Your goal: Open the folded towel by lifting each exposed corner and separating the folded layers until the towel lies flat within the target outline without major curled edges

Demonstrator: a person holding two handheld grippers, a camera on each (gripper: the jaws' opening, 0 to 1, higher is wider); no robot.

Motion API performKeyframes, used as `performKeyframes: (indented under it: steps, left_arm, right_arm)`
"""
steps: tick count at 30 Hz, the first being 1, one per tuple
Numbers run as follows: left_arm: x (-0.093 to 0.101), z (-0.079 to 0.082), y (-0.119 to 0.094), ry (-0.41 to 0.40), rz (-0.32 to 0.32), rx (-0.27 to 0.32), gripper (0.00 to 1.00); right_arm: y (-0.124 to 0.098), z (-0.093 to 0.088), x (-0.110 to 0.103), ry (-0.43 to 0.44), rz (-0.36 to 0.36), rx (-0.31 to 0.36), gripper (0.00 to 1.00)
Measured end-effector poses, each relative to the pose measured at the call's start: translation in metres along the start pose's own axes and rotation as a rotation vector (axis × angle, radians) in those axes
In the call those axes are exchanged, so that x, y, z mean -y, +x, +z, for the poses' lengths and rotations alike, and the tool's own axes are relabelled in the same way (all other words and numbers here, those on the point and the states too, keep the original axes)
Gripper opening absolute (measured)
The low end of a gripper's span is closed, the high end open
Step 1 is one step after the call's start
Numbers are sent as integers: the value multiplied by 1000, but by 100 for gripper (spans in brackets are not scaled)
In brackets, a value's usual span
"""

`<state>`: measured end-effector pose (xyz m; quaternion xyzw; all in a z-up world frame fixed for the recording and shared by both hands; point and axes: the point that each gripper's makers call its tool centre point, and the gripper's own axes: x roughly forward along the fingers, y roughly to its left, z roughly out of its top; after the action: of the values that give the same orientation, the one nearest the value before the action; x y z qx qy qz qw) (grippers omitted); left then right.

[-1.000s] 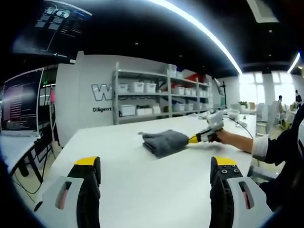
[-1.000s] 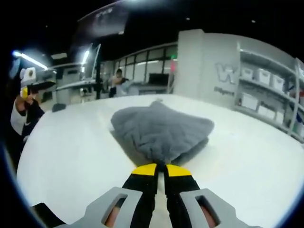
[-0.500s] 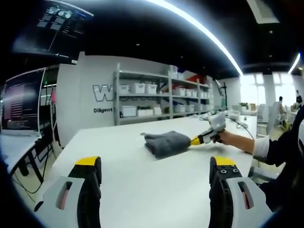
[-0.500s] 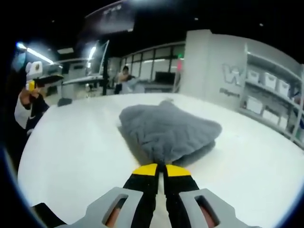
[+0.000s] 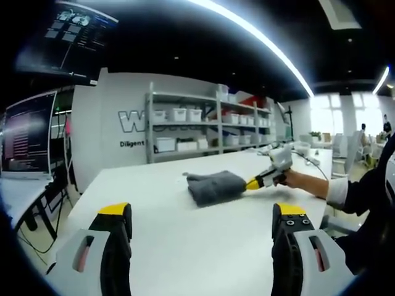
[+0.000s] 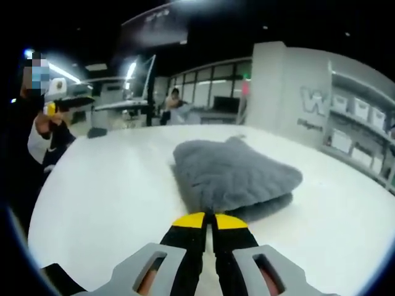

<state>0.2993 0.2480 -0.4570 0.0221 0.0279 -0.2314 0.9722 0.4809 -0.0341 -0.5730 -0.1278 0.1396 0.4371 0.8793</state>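
A folded grey towel (image 5: 213,186) lies on the white table (image 5: 185,240), well ahead of my left gripper (image 5: 202,213), which hangs open over the table's near part with nothing between its jaws. My right gripper (image 5: 252,182) comes in from the right in a person's hand and meets the towel's right edge. In the right gripper view the towel (image 6: 231,176) lies just ahead of my right gripper (image 6: 210,220), whose yellow-tipped jaws are shut on its near edge. The left gripper (image 6: 62,105) appears far off at the left, held in a hand.
Metal shelves with white bins (image 5: 203,126) stand behind the table. Monitors (image 5: 28,129) and a second desk are at the left. A person's sleeve (image 5: 364,191) is at the right. Someone sits at a far desk (image 6: 173,105).
The right gripper view has swung, so the towel now sits further right in it. The right gripper stays shut on the towel's edge. The left gripper has hardly moved.
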Motion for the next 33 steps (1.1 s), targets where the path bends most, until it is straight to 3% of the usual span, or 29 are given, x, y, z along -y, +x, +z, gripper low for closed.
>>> performKeyframes:
  steps: [33]
  left_arm:
    - [-5,-7,2,-18,3,-11,92]
  right_arm:
    - [-1,6,-29,-30,110,17,0]
